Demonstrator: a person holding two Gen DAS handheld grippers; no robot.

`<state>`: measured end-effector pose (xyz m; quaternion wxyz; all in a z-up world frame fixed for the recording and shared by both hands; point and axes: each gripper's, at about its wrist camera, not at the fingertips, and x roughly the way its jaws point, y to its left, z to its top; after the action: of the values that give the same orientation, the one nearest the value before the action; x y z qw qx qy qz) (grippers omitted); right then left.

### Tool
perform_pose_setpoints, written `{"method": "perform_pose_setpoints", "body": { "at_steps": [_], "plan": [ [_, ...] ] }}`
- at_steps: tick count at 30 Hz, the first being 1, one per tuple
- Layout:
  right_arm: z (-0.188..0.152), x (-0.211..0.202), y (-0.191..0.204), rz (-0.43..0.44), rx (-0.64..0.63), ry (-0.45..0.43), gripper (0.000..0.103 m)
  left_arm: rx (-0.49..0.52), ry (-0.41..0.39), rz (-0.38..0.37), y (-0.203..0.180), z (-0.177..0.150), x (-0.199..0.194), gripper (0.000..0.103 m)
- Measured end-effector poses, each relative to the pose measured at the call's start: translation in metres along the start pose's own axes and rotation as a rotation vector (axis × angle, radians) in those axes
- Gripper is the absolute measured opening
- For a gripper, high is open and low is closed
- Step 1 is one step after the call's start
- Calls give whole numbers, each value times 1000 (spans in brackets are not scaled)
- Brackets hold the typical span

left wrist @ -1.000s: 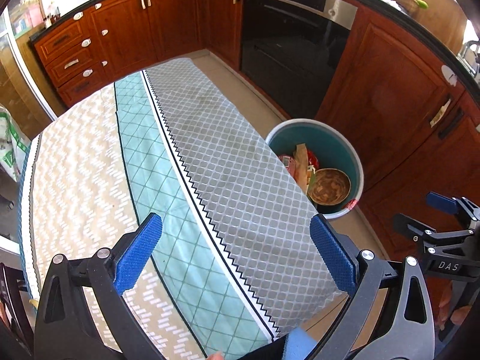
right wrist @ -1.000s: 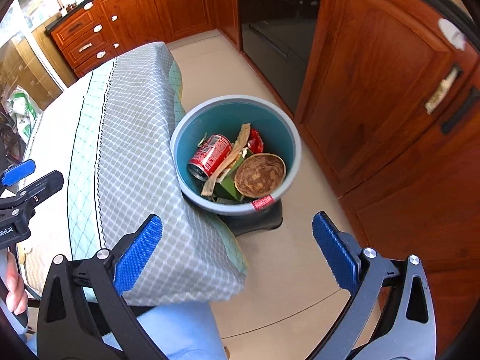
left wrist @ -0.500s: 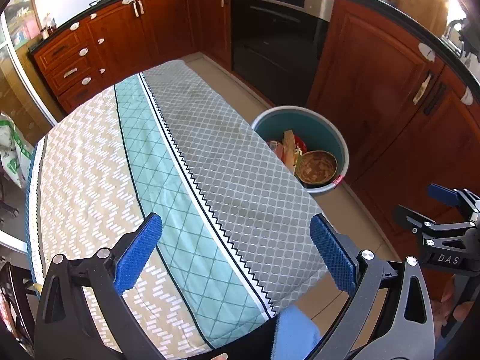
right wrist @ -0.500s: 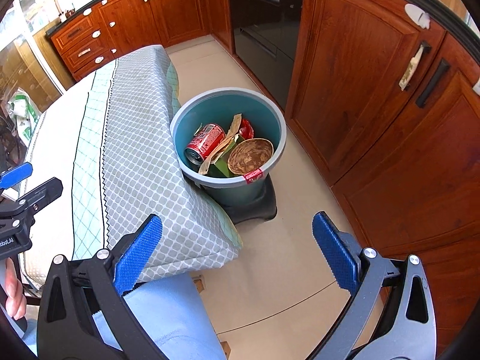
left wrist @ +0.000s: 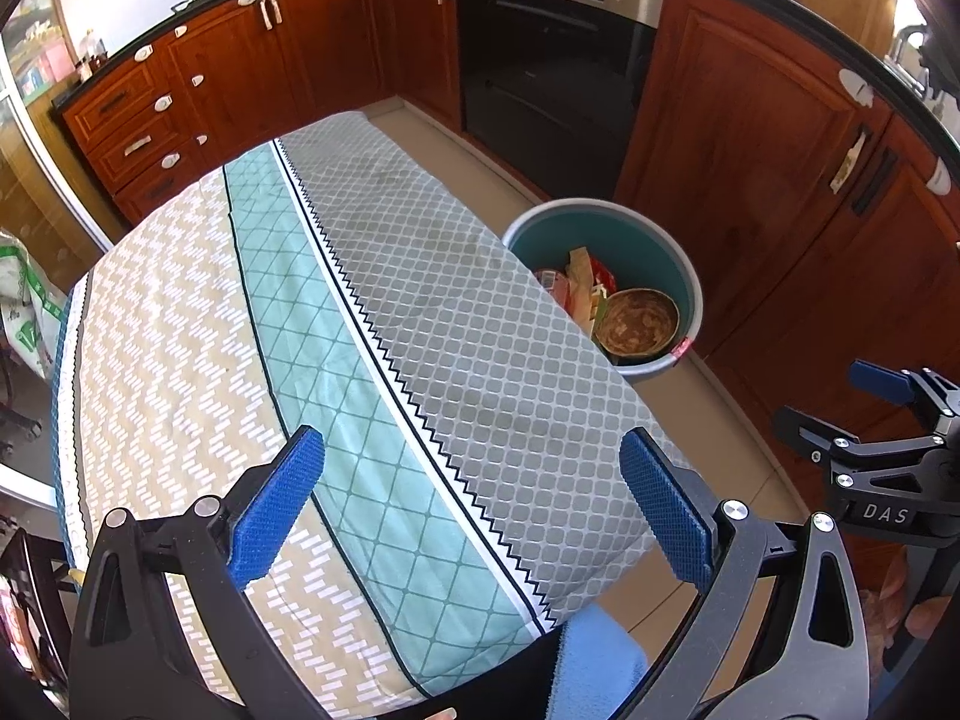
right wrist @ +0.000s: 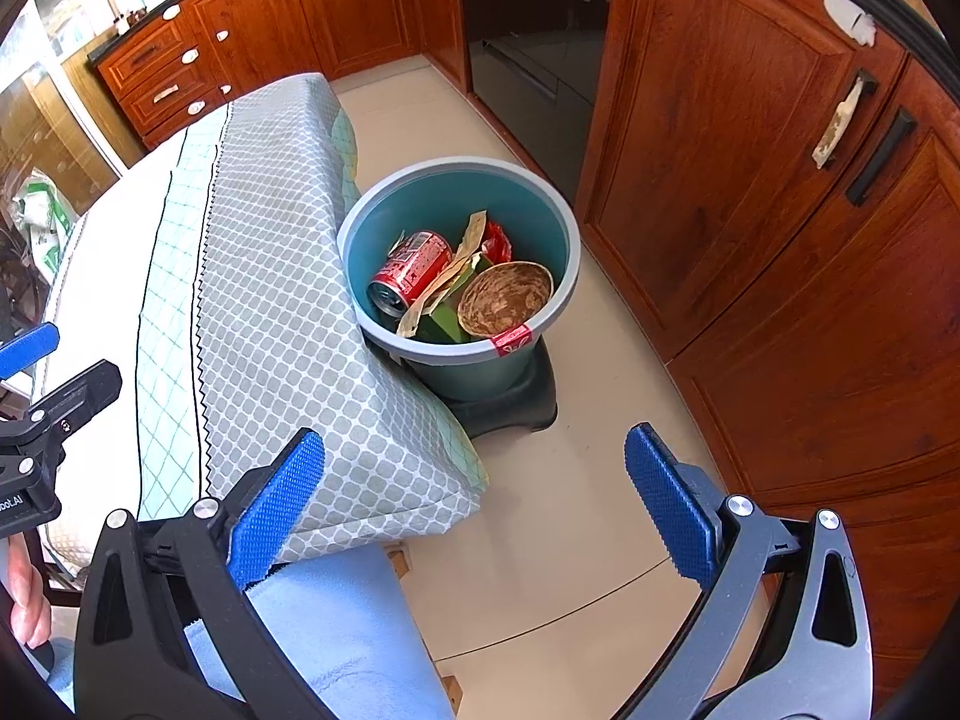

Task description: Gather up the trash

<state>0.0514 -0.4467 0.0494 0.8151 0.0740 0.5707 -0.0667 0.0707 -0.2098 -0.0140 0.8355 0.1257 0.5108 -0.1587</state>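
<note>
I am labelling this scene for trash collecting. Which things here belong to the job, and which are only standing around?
Part of the job:
bin
can, in the bin
bowl, in the bin
wrappers, in the bin
left gripper, open
right gripper, open

Only standing around:
tablecloth
oven
cabinets
black stand under the bin

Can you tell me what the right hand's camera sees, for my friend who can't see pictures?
A teal bin on the kitchen floor holds a red can, a brown bowl and wrappers. It stands beside a cloth-covered table, with the open, empty right tongs in front.
</note>
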Motion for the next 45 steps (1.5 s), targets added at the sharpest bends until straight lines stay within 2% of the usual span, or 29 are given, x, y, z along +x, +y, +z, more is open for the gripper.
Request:
{"method": "perform_pose_setpoints", "body": {
  "at_steps": [45],
  "plan": [
    [-1, 12, 4, -6, -9, 30, 96, -23, 29, -1, 1, -2, 8, 99]
  ]
}}
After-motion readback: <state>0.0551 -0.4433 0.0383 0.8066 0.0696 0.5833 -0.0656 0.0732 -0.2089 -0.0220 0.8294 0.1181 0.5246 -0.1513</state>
